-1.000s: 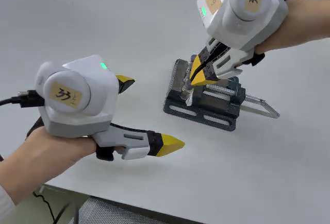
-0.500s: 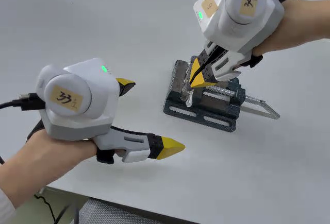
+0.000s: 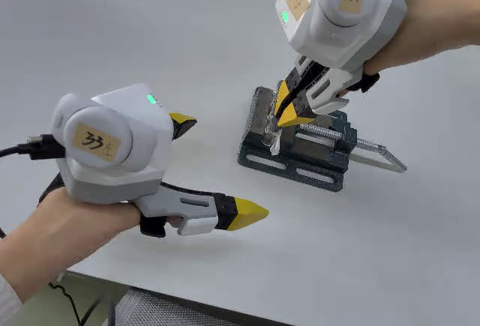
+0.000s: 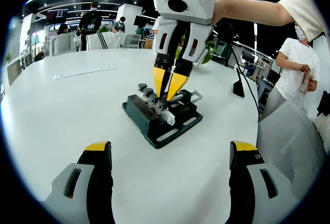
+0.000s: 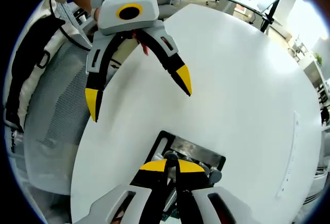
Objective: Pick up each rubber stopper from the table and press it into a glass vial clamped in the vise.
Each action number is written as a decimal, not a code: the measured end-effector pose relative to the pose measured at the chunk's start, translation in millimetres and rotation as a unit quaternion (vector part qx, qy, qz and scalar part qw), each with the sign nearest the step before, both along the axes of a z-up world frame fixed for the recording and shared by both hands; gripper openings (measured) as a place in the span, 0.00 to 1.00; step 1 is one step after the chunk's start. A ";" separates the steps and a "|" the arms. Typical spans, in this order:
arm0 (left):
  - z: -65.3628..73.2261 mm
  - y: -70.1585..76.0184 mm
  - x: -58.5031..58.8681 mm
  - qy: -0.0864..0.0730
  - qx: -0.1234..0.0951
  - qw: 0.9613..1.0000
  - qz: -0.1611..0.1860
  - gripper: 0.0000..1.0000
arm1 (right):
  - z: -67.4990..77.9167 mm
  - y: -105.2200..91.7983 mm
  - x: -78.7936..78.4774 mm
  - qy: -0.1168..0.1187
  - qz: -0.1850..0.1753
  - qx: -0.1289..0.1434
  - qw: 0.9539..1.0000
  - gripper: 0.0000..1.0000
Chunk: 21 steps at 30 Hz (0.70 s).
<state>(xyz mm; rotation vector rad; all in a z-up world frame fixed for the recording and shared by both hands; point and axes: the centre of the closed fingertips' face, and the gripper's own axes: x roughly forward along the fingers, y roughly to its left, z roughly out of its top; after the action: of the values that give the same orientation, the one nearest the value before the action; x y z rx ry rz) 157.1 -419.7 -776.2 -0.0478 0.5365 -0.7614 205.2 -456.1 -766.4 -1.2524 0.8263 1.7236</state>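
A: We've got a white table [image 3: 150, 34], w/ an open office and a few ppl behind it in the left gripper view. Where's the work vs. the grippers?

B: The dark vise [image 3: 300, 163] sits on the table. We count approx. 3 glass vials [image 4: 156, 102] clamped in a row, at least 2 w/ a dark stopper [image 4: 142, 86] on top. The right gripper [image 3: 286, 114] is directly above them, angled down, its yellow tips just at the vial row.

A: How far open?

B: Narrow, w/ the jaws almost together and just a thin slit between. In the right gripper view we see sth. dark between the tips, but we can't tell if it's a stopper being pinched or a vial top below.

A: And the left gripper [image 3: 219, 165]?

B: Well apart from the vise, off to its left, low over bare table. Its 2 jaws are spread wide w/ nothing between them, touching nothing, and they point toward the vise.
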 end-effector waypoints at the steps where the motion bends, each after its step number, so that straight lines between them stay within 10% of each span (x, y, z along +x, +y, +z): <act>1: -0.2 -0.1 -0.1 0.000 0.001 1.000 -0.001 0.94 | 0.3 0.4 -0.3 -0.001 0.000 0.002 1.000 0.01; 21: -0.4 -2.9 -0.1 0.003 -0.006 1.000 0.003 0.94 | -2.2 0.0 -0.7 -0.015 -0.006 -0.011 1.000 0.00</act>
<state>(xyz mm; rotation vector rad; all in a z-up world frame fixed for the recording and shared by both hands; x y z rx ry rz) 157.0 -422.6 -776.7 -0.0630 0.5378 -0.7590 204.5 -456.1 -768.6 -1.2815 0.8354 1.6865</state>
